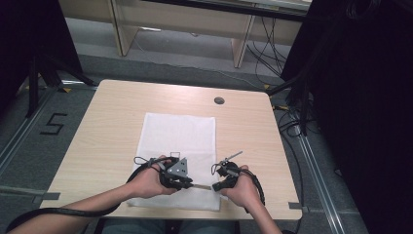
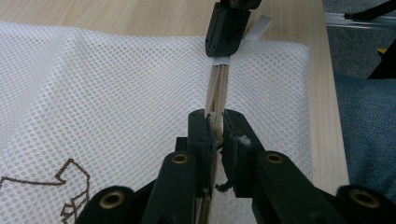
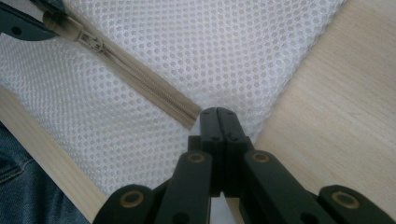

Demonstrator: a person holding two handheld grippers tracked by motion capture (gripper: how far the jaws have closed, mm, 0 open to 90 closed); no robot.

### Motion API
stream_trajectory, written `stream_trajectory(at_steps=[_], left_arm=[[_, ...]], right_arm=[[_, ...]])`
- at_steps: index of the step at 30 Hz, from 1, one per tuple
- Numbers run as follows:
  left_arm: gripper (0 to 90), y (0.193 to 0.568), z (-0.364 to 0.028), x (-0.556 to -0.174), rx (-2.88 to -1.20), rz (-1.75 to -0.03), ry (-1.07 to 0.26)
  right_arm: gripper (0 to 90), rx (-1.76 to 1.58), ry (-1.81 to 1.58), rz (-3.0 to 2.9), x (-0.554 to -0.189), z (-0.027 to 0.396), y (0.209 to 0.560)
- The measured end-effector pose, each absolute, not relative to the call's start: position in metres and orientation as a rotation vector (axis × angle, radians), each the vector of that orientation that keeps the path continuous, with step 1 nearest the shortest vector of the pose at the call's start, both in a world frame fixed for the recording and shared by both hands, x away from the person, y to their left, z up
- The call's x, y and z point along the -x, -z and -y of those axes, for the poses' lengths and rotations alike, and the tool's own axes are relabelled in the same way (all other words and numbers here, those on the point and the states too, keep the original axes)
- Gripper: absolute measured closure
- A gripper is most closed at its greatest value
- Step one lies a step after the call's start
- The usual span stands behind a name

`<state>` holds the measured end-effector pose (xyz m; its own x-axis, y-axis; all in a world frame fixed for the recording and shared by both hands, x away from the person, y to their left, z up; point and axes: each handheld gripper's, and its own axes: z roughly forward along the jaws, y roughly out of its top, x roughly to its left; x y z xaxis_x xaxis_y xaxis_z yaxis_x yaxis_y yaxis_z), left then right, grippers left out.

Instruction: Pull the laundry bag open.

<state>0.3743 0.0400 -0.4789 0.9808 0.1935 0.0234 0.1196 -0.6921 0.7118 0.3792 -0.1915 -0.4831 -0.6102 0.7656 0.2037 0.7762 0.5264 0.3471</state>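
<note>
A white mesh bag (image 1: 178, 134) lies flat on the wooden table (image 1: 112, 112), with a beige zipper (image 1: 203, 186) along its near edge. My left gripper (image 1: 191, 185) is shut on the zipper (image 2: 217, 91), near its slider (image 3: 89, 40), with the beige tape pinched between the pads. My right gripper (image 1: 217, 186) faces it from the right. Its jaws (image 3: 218, 114) are shut on the bag's edge where the zipper (image 3: 154, 91) ends. In the left gripper view the right gripper (image 2: 223, 55) grips the far end of the tape. Both hands rest low over the bag's near edge.
A round cable hole (image 1: 219, 100) sits near the table's far edge. The table's front edge runs just behind the hands, with the person's jeans (image 2: 366, 140) below it. Wooden shelving (image 1: 185, 24) stands beyond the table, cables (image 1: 292, 122) lie on the floor at right, and a brown logo (image 2: 70, 184) marks the bag.
</note>
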Motion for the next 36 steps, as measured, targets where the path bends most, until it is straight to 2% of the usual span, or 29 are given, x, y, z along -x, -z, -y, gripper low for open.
stream_trajectory(at_steps=[36], left_arm=[[81.7, 0.478, -0.056, -0.373, -2.341, -0.231, -0.133]], right_arm=[[90.0, 1.348, 0.650, 2.737, -0.380, 0.191, 0.483]])
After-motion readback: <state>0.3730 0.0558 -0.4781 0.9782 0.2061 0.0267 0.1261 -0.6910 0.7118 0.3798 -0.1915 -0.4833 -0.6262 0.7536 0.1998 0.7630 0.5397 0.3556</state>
